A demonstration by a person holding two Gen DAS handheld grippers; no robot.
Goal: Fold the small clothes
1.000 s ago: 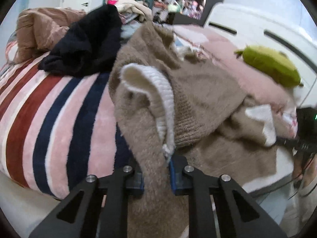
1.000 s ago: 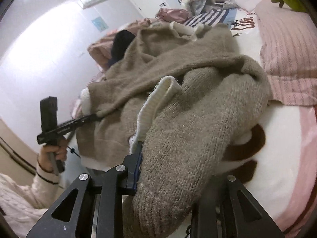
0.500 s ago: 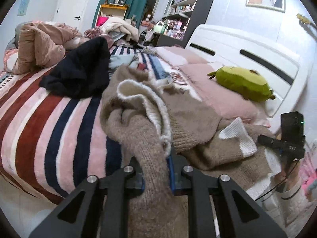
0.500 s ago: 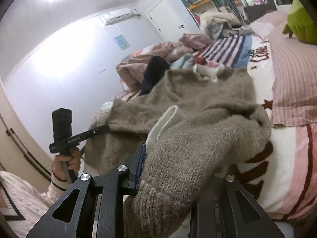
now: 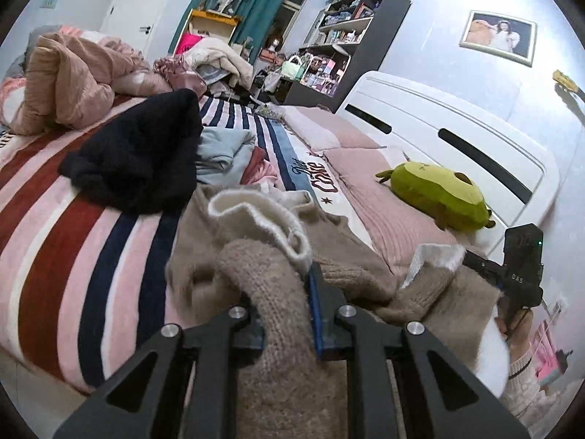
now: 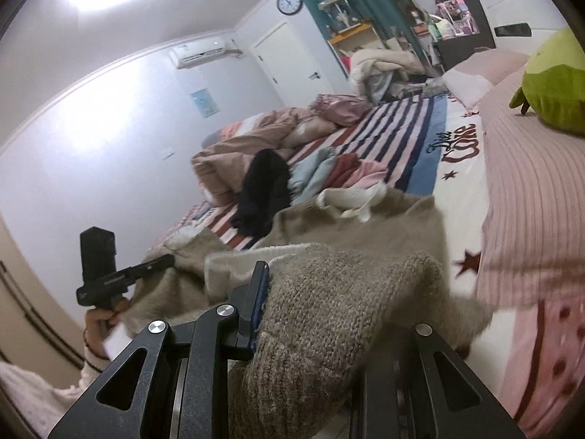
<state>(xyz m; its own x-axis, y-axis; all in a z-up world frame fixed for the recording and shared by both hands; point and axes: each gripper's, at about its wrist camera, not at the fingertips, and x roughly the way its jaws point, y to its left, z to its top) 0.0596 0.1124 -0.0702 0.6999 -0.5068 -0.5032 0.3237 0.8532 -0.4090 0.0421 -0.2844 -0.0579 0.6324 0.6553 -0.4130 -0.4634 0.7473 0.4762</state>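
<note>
Left gripper (image 5: 289,314) clamped on a thick fold of the beige knitted sweater (image 5: 351,274), jaws narrow, knit bulging up between the blue pads. Right gripper (image 6: 329,325) also closed on the same sweater (image 6: 365,234), gripping a ribbed edge, cloth hiding the right-hand finger. Held off the striped blanket (image 5: 73,241) at both gripped ends, with the middle part of the sweater sagging onto the bed near the blanket's foot edge. White ribbed cuff (image 5: 263,219) folded over just behind the left gripper's pads; another white cuff (image 5: 435,259) close to the right gripper seen at the right side of the left wrist view.

On the striped blanket, beyond the sweater: a black garment (image 5: 139,157), touching the sweater's far edge or nearly so, cannot tell exactly. Just beside the black garment, a light blue garment (image 5: 223,146) and a red-pink garment (image 6: 358,168). Farther up the blanket, a crumpled pink-brown duvet (image 5: 73,77).

Beside the blanket, toward the white headboard (image 5: 457,124), a pink ribbed cover (image 6: 530,197) with a green plush toy (image 5: 435,194) lying on it, well apart from the sweater.

In the right wrist view, a hand (image 6: 100,323) in a cream sleeve holding the handle of the left gripper, below the blanket's edge.
</note>
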